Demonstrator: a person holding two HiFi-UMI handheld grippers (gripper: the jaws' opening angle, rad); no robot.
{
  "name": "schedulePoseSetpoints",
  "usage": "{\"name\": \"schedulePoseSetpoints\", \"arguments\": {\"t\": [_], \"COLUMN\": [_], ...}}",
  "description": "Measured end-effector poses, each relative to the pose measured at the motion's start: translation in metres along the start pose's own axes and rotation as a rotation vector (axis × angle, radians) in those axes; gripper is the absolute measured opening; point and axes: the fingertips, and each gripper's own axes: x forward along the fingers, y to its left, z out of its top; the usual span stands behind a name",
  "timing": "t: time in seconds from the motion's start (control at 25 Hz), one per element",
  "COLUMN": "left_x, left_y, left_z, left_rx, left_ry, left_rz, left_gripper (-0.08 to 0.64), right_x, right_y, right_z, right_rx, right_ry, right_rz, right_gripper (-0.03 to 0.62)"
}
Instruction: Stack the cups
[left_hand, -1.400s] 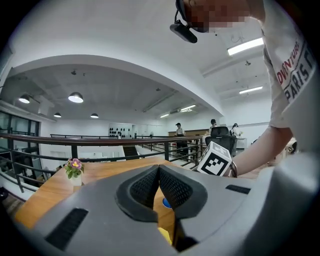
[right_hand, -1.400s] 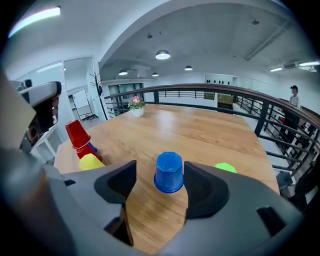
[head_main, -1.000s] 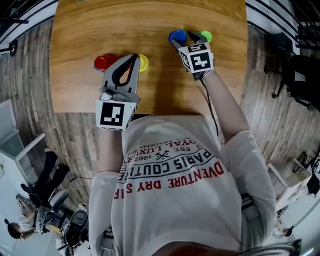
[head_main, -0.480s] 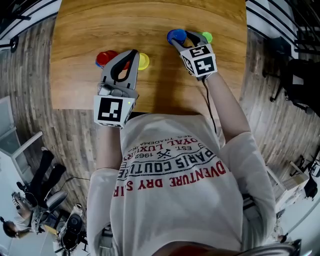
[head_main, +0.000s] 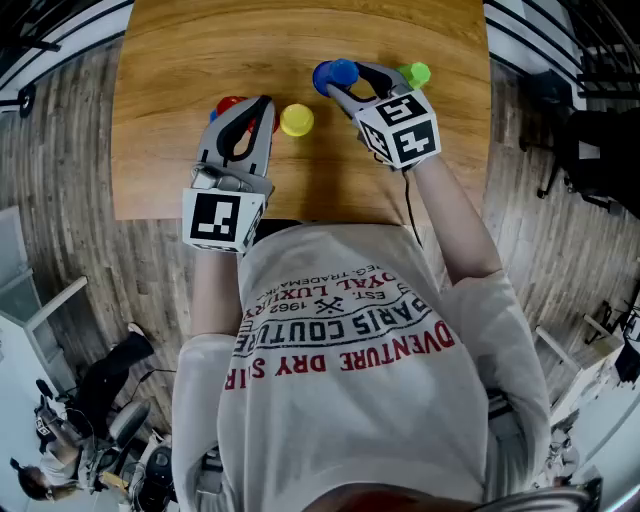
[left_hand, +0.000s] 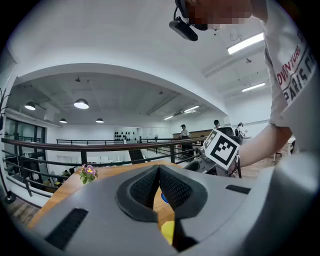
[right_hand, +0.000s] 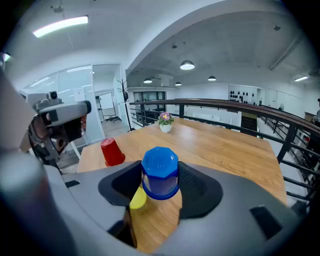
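Note:
An upside-down blue cup (head_main: 335, 74) (right_hand: 160, 172) hangs above the wooden table (head_main: 170, 60), and my right gripper (head_main: 342, 84) (right_hand: 160, 181) is shut on it; its jaws have just been closing, with the cup between the pads. Below and left of it stands the yellow cup (head_main: 296, 120) (right_hand: 138, 198). The red cup (head_main: 229, 105) (right_hand: 112, 151) stands upside-down by the tip of my left gripper (head_main: 261, 104) (left_hand: 159, 170), which is shut on nothing. A green cup (head_main: 415, 73) stands to the right of the right gripper.
A small flower pot (right_hand: 165, 123) (left_hand: 88, 173) sits at the far end of the table. A dark railing (right_hand: 225, 107) runs beyond the table's far edge. The near table edge (head_main: 300, 215) lies just in front of the person's body.
The right gripper has risen with the blue cup and carried it left, towards the yellow cup, leaving the green cup uncovered. The left gripper has edged forward beside the red cup.

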Motion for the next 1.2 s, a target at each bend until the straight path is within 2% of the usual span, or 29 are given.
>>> {"name": "schedulePoseSetpoints", "arguments": {"t": [0.2,0.56,1.0,1.2], "left_x": [-0.022,-0.049,-0.066,-0.066], "left_y": [0.021,0.052,0.076,0.075], "left_z": [0.002,-0.002,-0.007,-0.008], "left_rx": [-0.012,-0.021,-0.024,-0.019], "left_ry": [-0.012,-0.014,-0.017,-0.014], "left_rz": [0.001,0.0,-0.015,-0.029], "left_gripper": [0.017,0.016,0.017,0.016], "right_x": [-0.001,0.022,0.042,0.042], "right_y": [0.045,0.095,0.107,0.103], "right_z": [0.016,0.008,-0.012,-0.016], "right_rx": [-0.019,-0.055,-0.06,-0.055], "right_ry": [-0.005,0.074,0.156,0.149], "right_rz": [0.061,0.095,0.038,0.022], "right_gripper": [0.239,0.241,0.241,0.241]}}
